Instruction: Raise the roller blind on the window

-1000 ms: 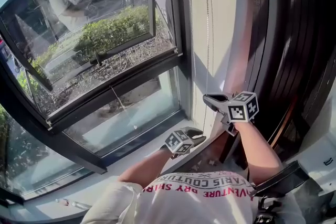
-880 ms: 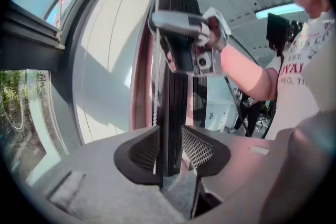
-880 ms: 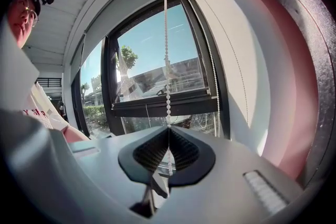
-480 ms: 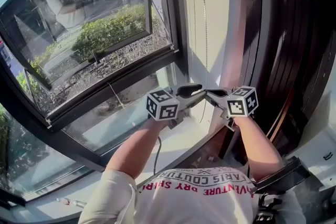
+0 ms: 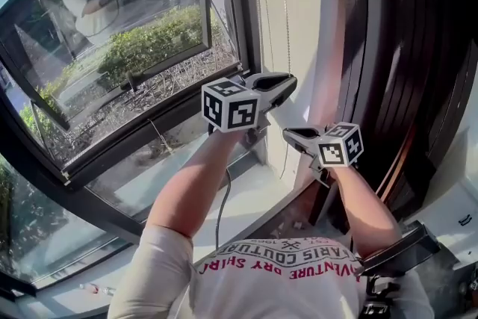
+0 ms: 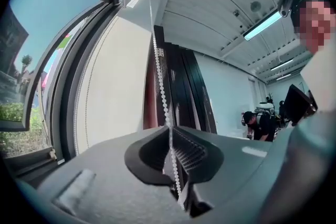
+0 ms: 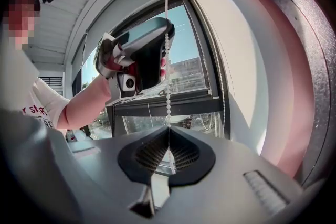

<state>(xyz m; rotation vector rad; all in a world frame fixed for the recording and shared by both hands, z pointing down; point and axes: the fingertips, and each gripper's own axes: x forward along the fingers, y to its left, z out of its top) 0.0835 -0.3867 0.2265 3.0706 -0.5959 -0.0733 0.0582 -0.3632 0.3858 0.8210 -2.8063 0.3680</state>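
Note:
A white bead chain (image 5: 284,4) hangs down the pale wall beside the window. My right gripper (image 5: 293,135) holds it low down, shut on the bead chain (image 7: 167,97), which runs straight up from its jaws (image 7: 168,129). My left gripper (image 5: 287,82) is just above the right one, also on the chain. The bead chain (image 6: 160,71) passes between the left gripper's jaws (image 6: 169,132), which have just been closing and now pinch it. From the right gripper view the left gripper (image 7: 168,31) sits higher on the same strand. The blind itself does not show clearly.
A dark-framed window (image 5: 149,123) fills the left, with a pale sill (image 5: 246,198) below it. Dark wooden panels (image 5: 418,71) stand at the right. A cable (image 5: 222,213) hangs under my left arm. A person (image 6: 260,123) bends over far back in the room.
My left gripper has risen from near the sill to above the right gripper and has closed on the chain. The right gripper has kept still.

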